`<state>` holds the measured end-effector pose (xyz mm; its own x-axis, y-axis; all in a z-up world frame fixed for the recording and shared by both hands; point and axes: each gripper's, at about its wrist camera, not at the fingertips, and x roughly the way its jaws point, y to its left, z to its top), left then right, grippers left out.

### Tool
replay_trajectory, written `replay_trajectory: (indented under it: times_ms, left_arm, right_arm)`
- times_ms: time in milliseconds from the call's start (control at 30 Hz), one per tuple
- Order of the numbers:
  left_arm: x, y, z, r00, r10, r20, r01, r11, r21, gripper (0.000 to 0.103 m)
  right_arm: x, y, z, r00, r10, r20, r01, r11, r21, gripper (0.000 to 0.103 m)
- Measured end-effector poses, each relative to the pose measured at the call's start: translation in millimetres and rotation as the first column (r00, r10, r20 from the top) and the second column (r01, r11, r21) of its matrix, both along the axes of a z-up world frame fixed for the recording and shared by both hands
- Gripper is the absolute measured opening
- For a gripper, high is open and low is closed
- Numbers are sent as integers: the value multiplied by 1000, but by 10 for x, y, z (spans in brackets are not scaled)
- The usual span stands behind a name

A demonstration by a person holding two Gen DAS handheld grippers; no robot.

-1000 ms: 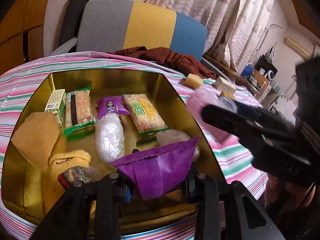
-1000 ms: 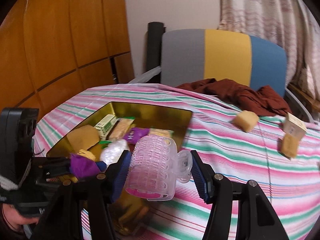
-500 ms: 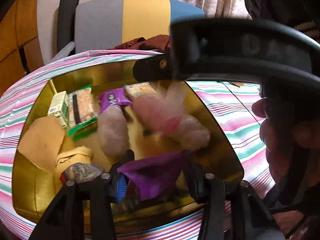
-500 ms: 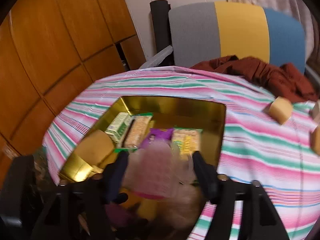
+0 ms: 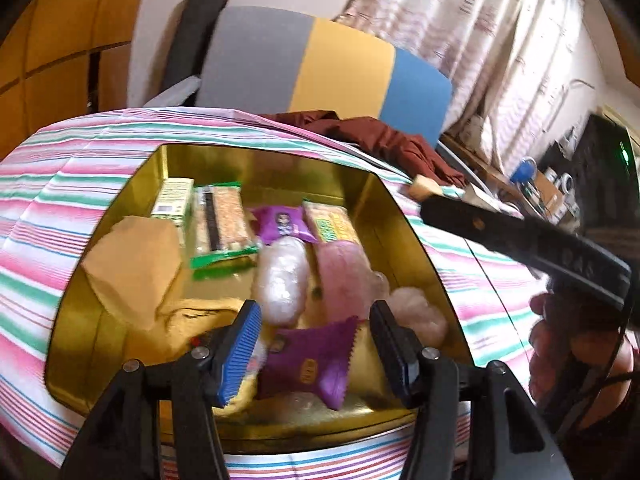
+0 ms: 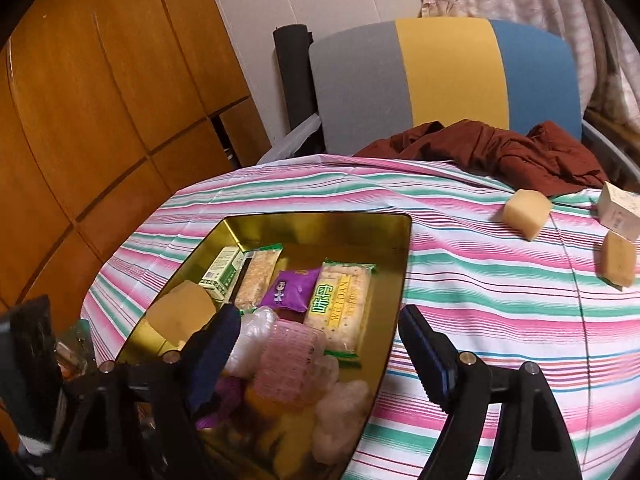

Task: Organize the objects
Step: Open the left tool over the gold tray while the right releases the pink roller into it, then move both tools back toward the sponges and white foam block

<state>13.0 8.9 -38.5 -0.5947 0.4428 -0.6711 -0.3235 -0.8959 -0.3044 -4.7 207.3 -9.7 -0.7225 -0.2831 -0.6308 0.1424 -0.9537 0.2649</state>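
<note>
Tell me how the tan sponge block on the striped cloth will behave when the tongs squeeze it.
The tan sponge block looks porous, so it probably compresses and springs back. It likely weighs little for its bulk. Its flat faces on the striped cloth suggest it won't roll, though a push may slide it.

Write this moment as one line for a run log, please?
left claw: open, above purple packet in gold tin | right claw: open, empty | pink roller: in tin | sponges: on cloth

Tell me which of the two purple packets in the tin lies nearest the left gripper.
The plain purple packet, lying between the open fingers of the left gripper at the near end of the gold tin. The other purple packet, with a cartoon figure, lies in the far row.
</note>
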Motion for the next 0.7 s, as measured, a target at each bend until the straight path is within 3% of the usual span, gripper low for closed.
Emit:
replay_trajectory:
  times_ms: [200,300,700]
  left_arm:
    - [-23,-142,79,997,75,-19,-74,996,45,57]
    - [-50,-85,110,997,74,-34,-73,997,28,58]
    - [18,405,159,993,-117,-15,117,992,41,58]
  right_arm:
    - [48,97,15,999,-30,-12,30,1000,0,82]
    - [72,147,38,999,-45,-23,45,999,2,82]
    - [187,497,0,991,-131,-3,131,990,54,82]
